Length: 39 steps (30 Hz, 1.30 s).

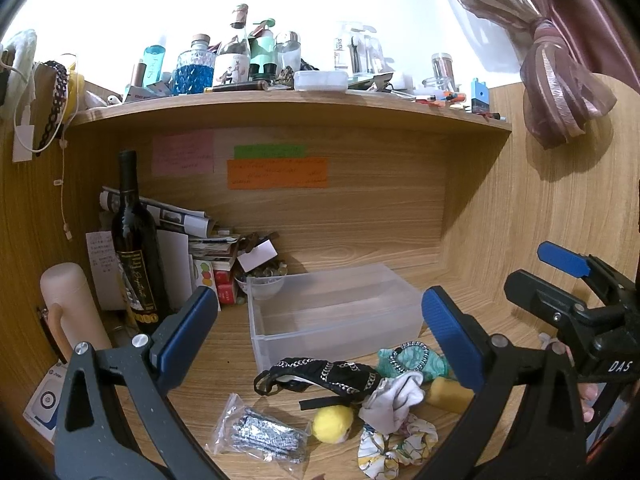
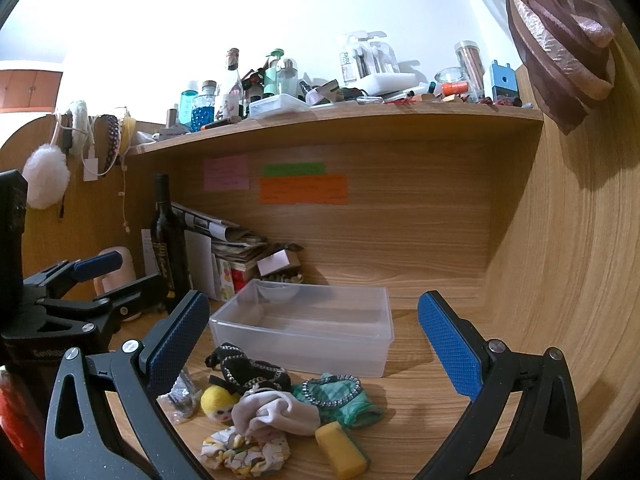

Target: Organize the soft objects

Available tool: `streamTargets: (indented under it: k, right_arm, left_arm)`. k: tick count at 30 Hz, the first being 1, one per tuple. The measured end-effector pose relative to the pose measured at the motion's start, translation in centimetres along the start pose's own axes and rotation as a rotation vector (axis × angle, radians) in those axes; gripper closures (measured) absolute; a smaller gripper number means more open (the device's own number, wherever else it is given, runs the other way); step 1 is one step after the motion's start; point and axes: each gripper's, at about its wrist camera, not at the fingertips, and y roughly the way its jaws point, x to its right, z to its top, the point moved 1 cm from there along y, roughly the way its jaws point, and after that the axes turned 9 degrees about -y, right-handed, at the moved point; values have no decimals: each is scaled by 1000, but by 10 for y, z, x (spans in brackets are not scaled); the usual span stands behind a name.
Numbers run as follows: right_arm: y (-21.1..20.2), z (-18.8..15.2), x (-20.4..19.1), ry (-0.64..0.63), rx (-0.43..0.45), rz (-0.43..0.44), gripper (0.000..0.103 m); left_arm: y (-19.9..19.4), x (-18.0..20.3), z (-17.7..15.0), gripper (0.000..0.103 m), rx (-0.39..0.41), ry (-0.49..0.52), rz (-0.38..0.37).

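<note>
A pile of soft things, like the white sock (image 2: pixel 276 410) and yellow sponge (image 2: pixel 340 450), lies on the counter (image 2: pixel 420 400) before the clear box (image 2: pixel 304 328). Both jaws are wide apart, holding nothing. The sock looks light and floppy (pinch a bunched fold).

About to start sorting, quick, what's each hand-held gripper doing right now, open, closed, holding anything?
Left hand-held gripper: open, holding nothing, above the soft pile.
Right hand-held gripper: open, holding nothing.
</note>
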Motion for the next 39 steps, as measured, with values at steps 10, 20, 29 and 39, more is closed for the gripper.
streamTargets:
  k: [10, 20, 29, 39]
  right_arm:
    - [2, 0, 1, 5, 2, 14, 0]
    - [14, -15, 7, 4, -68, 11, 15]
    - [35, -55, 20, 7, -258, 17, 37]
    - [54, -101, 32, 50, -436, 28, 40]
  left_arm:
    - [-1, -1, 0, 0, -8, -8, -13]
    - [12, -24, -18, 29, -88, -26, 43]
    - [34, -64, -55, 48, -237, -62, 142]
    - [65, -85, -97, 40, -408, -124, 168]
